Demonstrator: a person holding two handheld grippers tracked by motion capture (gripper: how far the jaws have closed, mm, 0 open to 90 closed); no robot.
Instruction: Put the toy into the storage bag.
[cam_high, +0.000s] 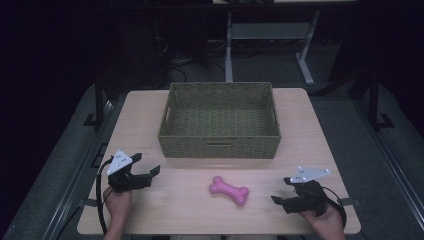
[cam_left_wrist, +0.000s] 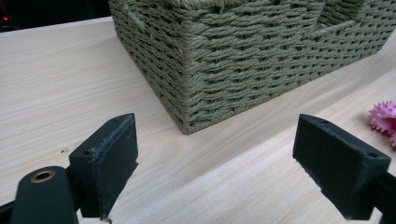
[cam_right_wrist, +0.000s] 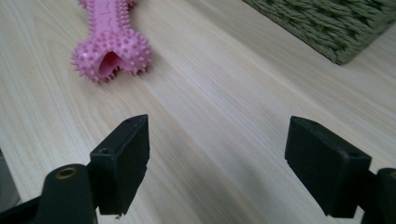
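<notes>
Left gripper (cam_high: 150, 171), jaws apart and empty, rests near the table (cam_high: 150, 105) edge. Centre: pink bone toy (cam_high: 229, 189) lies on the table before the empty basket (cam_high: 219, 142), untouched. Right gripper (cam_high: 281, 192), jaws likewise apart and empty. Pickup apparently not yet begun.

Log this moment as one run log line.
left gripper: open, empty | right gripper: open, empty | pink bone toy: on table, untouched | wicker basket: empty
</notes>
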